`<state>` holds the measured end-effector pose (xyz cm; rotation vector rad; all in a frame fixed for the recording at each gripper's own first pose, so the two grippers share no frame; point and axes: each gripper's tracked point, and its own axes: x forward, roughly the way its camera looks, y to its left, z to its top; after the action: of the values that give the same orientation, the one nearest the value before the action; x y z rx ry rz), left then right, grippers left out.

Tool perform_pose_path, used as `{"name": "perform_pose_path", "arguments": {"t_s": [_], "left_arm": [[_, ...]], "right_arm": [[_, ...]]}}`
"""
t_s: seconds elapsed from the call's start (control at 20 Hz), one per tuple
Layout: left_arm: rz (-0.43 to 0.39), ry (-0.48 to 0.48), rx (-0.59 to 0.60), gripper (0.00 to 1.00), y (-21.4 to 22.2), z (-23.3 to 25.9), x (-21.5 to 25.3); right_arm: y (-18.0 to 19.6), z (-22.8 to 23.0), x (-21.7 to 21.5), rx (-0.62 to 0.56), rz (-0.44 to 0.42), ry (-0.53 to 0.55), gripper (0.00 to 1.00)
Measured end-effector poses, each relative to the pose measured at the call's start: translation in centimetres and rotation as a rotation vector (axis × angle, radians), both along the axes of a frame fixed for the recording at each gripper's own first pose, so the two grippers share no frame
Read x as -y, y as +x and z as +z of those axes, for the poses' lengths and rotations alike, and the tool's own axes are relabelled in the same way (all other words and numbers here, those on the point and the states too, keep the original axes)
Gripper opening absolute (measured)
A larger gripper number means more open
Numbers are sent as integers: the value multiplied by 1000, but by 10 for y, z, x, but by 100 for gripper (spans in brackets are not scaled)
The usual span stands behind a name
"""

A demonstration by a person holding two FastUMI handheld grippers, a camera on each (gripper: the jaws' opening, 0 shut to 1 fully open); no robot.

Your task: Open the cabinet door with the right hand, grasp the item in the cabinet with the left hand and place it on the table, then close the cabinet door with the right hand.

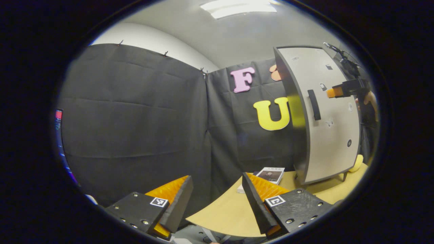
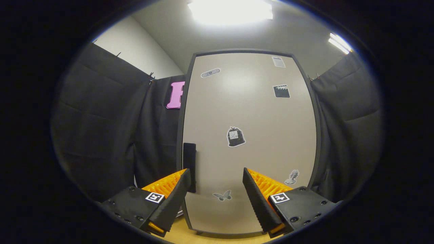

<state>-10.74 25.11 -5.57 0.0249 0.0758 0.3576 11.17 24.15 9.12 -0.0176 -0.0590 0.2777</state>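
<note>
Left tongs [image 1: 217, 203] gape empty over the desk [image 1: 230, 213]. At two o'clock stands the cabinet [image 1: 325, 115], door shut, item unseen. Right tongs [image 2: 217, 196] gape empty; the handle [image 2: 189, 162] at eleven o'clock risks being missed.

Cabinet [image 1: 325, 115]: tall, upright, on short legs at the far right corner of the table [image 1: 230, 210]. Cabinet door [image 2: 249, 142]: pale beige panel, dark edging, shut flush. Handle [image 2: 189, 166]: dark vertical bar near the door's left edge, about mid-height. Door face carries several small stickers, among them a butterfly low down and a clapperboard near the top right.
</note>
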Motion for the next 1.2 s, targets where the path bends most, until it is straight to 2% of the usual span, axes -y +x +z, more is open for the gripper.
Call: {"name": "perform_pose_path", "arguments": {"t_s": [0.4,0.6,0.65,0.7,0.85,1.0,1.05,1.1,1.2], "left_arm": [[49,-13,-42,88,-5,-24,-31],[63,-20,-66,88,-10,-36,-43],[67,-25,-72,89,-11,-40,-46],[71,-31,-78,88,-13,-44,-49],[77,-43,-90,88,-14,-50,-56],[75,-51,-95,88,-12,-55,-58],[73,-53,-98,88,-13,-56,-58],[70,-57,-101,88,-12,-59,-57],[59,-65,-106,88,-9,-61,-54]], "right_arm": [[37,-13,-58,-118,71,32,98],[53,-28,-73,-175,69,16,96],[57,-29,-74,-181,61,20,89],[60,-29,-76,-186,61,29,91],[67,-30,-81,-200,51,35,71],[74,-33,-83,-204,31,6,68],[70,-32,-83,-201,29,-2,34],[71,-34,-80,-202,12,-22,42],[73,-34,-82,-217,22,-31,32]]}}
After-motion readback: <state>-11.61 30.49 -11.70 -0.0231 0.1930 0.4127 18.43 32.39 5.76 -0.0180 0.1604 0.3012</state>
